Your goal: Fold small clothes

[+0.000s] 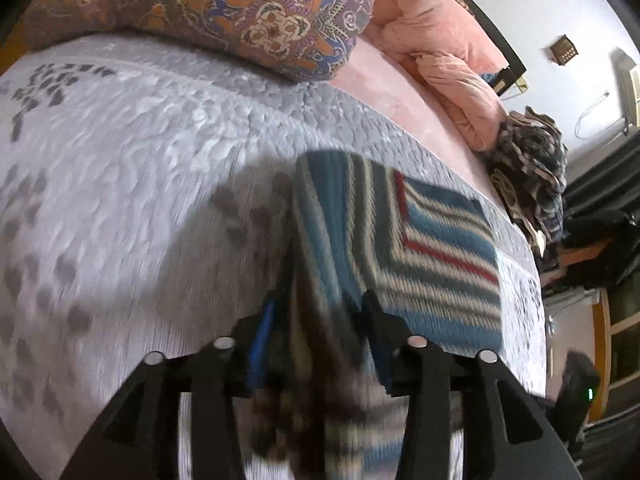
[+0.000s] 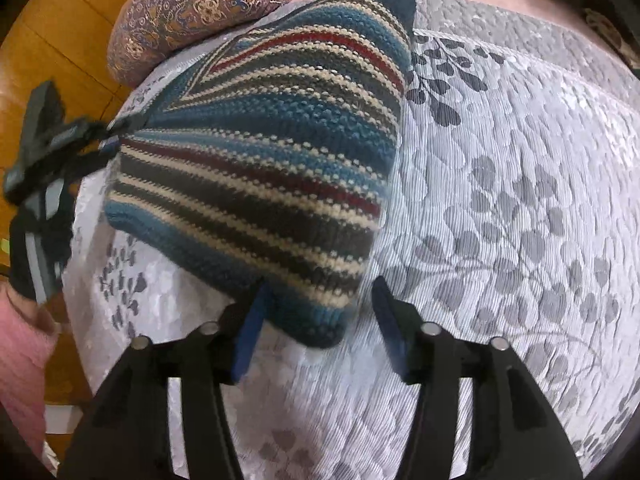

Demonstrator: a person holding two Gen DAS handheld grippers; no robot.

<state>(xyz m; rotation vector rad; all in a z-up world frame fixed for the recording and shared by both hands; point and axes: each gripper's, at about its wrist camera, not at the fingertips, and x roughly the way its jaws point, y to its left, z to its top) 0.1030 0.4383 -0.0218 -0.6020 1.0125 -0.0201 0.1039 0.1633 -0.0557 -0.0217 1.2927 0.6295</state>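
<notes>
Left wrist view shows a bed under a pale grey quilt [image 1: 132,168] printed with darker leaves, a paisley pillow [image 1: 240,12] and pink bedding [image 1: 440,48] along its far edge, a heap of dark clothes [image 1: 532,168] at the side, and a white wall behind. The striped knit [image 1: 420,248] lies folded on the quilt; the left gripper [image 1: 320,320] has its jaws pinched on one lifted edge. From the right wrist, the right gripper [image 2: 320,312] sits just at the knit's near corner, jaws wide with nothing between them. Wooden floor [image 2: 68,40] shows beyond the bed.
</notes>
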